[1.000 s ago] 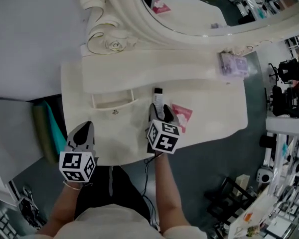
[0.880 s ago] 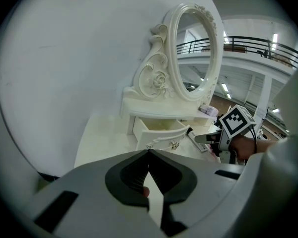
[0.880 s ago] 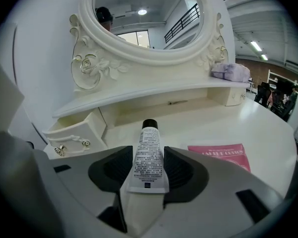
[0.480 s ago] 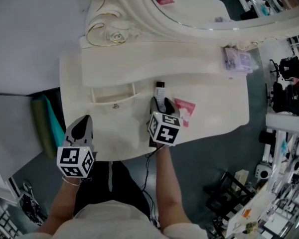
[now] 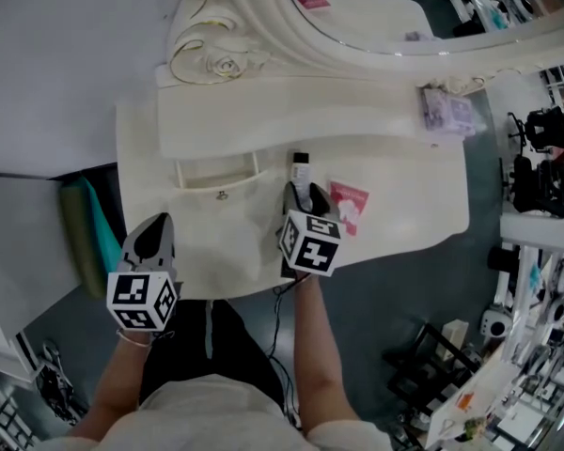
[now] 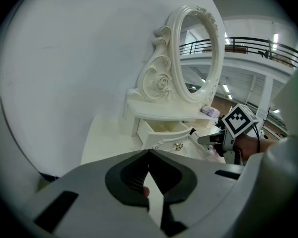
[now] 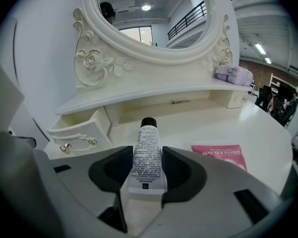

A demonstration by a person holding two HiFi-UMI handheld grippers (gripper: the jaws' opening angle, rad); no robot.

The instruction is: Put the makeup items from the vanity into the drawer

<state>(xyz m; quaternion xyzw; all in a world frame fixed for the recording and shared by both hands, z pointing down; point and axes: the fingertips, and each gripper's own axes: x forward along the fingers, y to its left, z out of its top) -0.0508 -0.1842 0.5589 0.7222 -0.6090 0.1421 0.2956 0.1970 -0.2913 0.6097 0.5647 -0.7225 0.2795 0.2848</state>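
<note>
Right gripper (image 7: pixel 148 170) fingers clamp white black-capped plastic tube (image 7: pixel 147 145); left gripper (image 6: pixel 149 155) clenched, empty. Lift clear, lower into open cream drawer (image 7: pixel 79 128).

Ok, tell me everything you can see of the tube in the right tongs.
The tube is white, soft-looking plastic with a black cap and small dark print on its front. Its flat crimped end sits between the right tongs, whose pads press both sides. The cap points toward the mirror, right of the open drawer.
</note>
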